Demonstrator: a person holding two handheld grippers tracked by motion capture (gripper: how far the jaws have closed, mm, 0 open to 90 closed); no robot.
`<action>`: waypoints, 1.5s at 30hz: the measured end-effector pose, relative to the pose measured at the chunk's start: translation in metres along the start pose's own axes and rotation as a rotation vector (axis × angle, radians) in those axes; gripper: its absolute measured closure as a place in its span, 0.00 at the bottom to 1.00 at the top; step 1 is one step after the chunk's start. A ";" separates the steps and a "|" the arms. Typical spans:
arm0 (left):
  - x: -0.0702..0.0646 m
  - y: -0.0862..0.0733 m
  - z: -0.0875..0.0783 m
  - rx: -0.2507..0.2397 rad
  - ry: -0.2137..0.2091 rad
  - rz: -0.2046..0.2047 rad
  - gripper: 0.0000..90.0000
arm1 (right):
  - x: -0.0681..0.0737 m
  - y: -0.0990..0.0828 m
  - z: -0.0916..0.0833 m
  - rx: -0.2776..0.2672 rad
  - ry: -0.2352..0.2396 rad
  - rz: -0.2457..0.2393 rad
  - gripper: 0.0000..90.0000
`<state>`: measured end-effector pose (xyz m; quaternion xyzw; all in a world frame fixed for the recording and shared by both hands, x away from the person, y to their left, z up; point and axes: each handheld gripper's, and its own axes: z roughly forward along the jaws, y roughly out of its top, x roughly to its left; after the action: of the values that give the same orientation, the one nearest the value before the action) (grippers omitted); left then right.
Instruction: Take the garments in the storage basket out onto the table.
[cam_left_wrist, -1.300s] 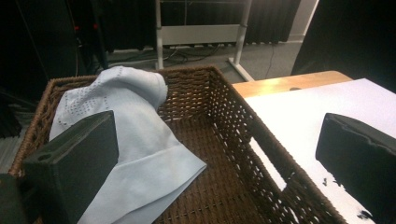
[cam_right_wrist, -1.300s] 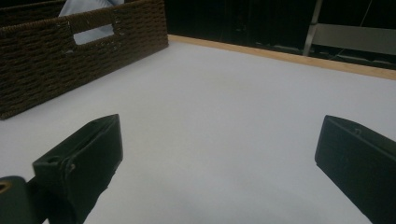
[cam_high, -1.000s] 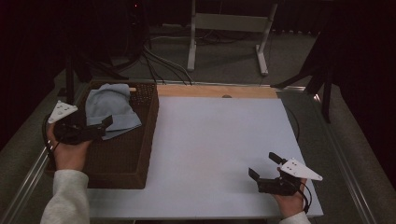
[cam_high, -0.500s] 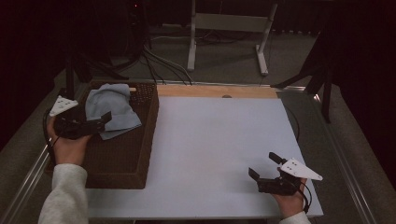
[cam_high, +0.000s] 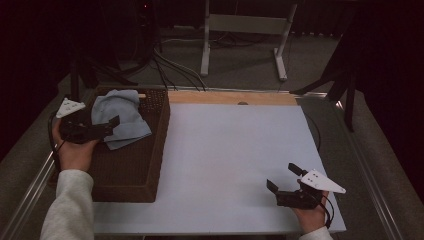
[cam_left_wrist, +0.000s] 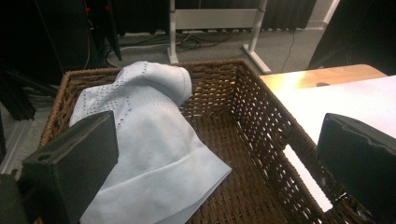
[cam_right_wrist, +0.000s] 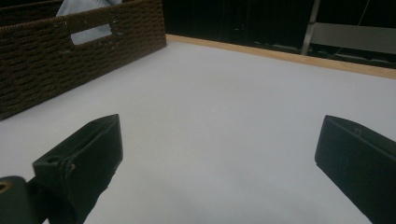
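Two grippers, both with fingers spread wide, nothing held. Our left gripper (cam_high: 102, 127) hovers over wicker basket (cam_high: 155, 145), just beside light blue cloth (cam_high: 120, 117) heaped at basket's far end. Our right gripper (cam_high: 282, 182) rests near front edge of white surface (cam_high: 230, 145), well apart. Risks, as we judge: closing on thin fold only, so cloth slips free; fingertip snagging in weave; cloth dragging on rim and shifting basket.

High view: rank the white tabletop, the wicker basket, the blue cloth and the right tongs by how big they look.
1. White tabletop
2. Wicker basket
3. Blue cloth
4. Right tongs, smallest even though they sit nearest the camera.
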<state>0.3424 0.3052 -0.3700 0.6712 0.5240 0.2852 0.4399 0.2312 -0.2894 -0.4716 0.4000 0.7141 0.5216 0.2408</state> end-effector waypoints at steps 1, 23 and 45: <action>0.001 0.000 0.001 -0.001 0.000 -0.004 0.00 | 0.000 0.000 0.000 0.000 0.000 0.000 0.01; 0.010 -0.001 0.018 -0.004 0.015 0.043 0.00 | 0.000 0.000 0.000 -0.001 0.001 -0.001 0.01; 0.023 -0.001 0.040 0.041 0.044 0.009 0.00 | 0.000 0.000 0.001 0.000 0.004 0.004 0.01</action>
<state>0.3824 0.3153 -0.3909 0.6759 0.5363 0.2910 0.4133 0.2317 -0.2891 -0.4719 0.4003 0.7137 0.5230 0.2385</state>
